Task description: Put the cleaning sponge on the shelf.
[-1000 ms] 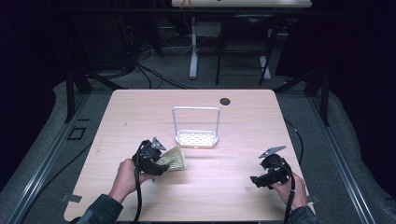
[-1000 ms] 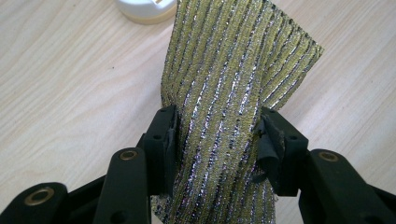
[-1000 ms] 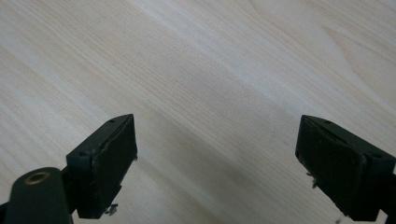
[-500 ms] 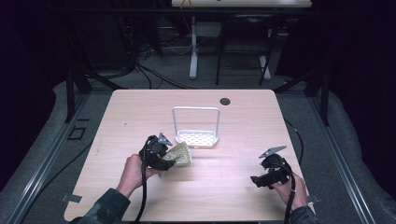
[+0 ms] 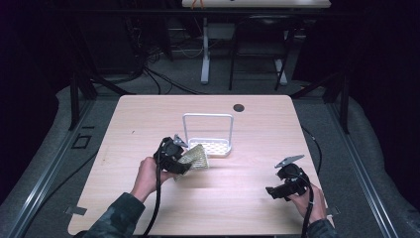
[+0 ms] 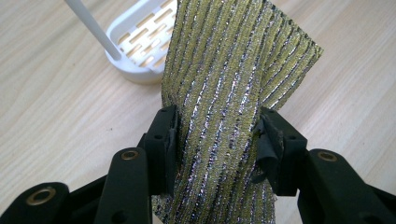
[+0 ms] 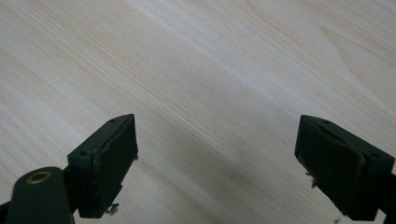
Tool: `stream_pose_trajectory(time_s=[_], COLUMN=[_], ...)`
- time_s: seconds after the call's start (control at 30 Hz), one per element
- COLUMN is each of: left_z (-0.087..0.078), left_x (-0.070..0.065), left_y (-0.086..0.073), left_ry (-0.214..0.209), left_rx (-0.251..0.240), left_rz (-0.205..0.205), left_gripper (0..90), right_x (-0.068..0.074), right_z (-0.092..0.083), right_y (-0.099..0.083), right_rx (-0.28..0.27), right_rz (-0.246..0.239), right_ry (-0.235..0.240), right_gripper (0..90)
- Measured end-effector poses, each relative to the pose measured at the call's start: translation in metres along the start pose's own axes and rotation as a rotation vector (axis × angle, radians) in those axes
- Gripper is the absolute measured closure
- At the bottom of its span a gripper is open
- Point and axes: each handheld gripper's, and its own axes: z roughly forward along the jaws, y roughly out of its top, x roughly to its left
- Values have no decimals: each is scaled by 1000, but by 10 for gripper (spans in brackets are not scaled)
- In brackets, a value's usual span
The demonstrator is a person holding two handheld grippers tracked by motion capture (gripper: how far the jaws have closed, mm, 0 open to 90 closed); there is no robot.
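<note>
A gold-and-silver striped scouring pad (image 6: 224,93) is pinched between the jaws of my left gripper (image 6: 215,135), which is shut on it. From above, the left gripper (image 5: 184,159) holds the pad (image 5: 197,157) lifted just left of a small white slotted rack (image 5: 212,146) with a tall wire loop handle. In the left gripper view the rack's corner (image 6: 135,42) lies just beyond the pad. My right gripper (image 5: 278,191) rests near the table's front right, jaws wide apart. In its own view the right gripper (image 7: 217,163) is open over bare wood.
The light wooden table (image 5: 148,114) has a small dark round cap (image 5: 238,107) near its far edge. Black cables trail from both grippers toward the front edge. Beyond the table stand dark frames and desk legs.
The left hand has carried the pad to the right and slightly up, closer to the white rack. The right hand has stayed put.
</note>
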Motion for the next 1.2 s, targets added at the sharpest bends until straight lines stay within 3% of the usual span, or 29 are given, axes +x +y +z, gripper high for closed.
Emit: stream_pose_trajectory(time_s=[0.63,1.2], left_z=[22,47], left_x=[-2,-2], left_y=[31,56], left_ry=[34,123], left_rx=[-21,-37], left_rz=[-2,42], left_gripper=[527,522], right_x=[0,0], right_z=[0,0], right_y=[0,-1], right_rx=[1,-5], right_rz=[3,3], right_ry=[9,13], right_gripper=[126,130])
